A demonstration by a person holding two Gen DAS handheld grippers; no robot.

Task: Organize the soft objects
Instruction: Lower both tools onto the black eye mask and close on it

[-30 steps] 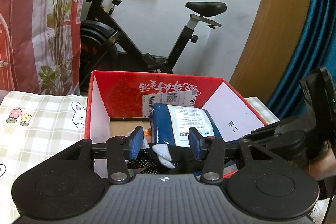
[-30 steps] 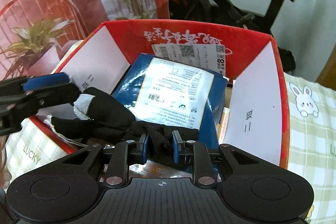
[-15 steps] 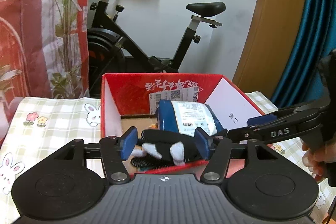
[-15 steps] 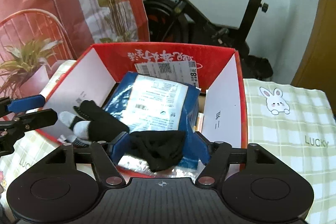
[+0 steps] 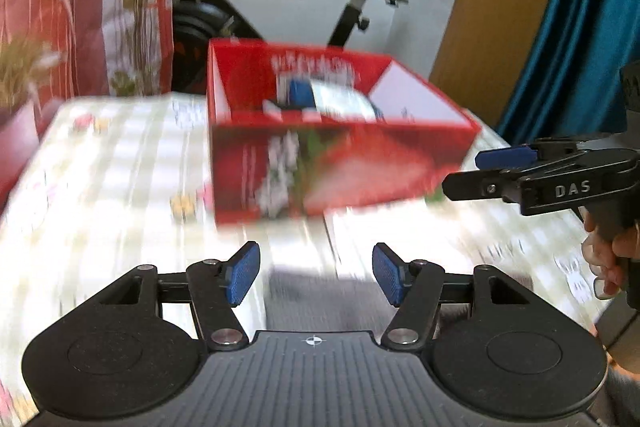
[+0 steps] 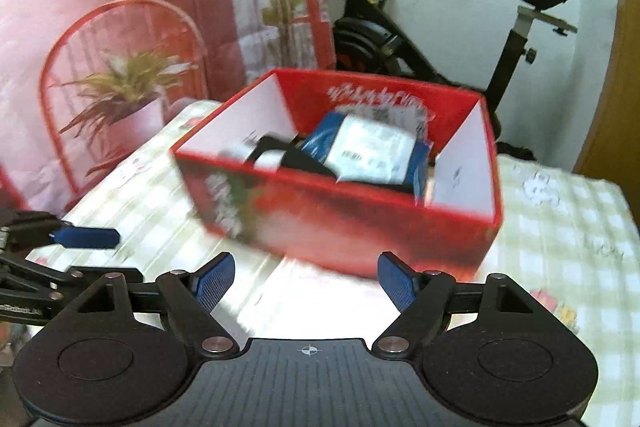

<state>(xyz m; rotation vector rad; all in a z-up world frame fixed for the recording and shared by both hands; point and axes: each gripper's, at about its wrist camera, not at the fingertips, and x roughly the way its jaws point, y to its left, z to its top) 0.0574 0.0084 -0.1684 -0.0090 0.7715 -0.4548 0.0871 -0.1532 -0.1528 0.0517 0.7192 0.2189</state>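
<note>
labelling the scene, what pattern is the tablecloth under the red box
Pale green-and-white check tablecloth with small rabbit prints; right wrist view shows it best.

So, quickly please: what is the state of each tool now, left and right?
Left tool: open, nothing between its pads.
Right tool: jaws opening, nothing between them.

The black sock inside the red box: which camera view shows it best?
The right wrist view shows it best: it looks down into the red box, so the black sock lies visible beside the blue package. The left wrist view sees the box lower and blurred, with only a dark sliver above its front wall.
</note>
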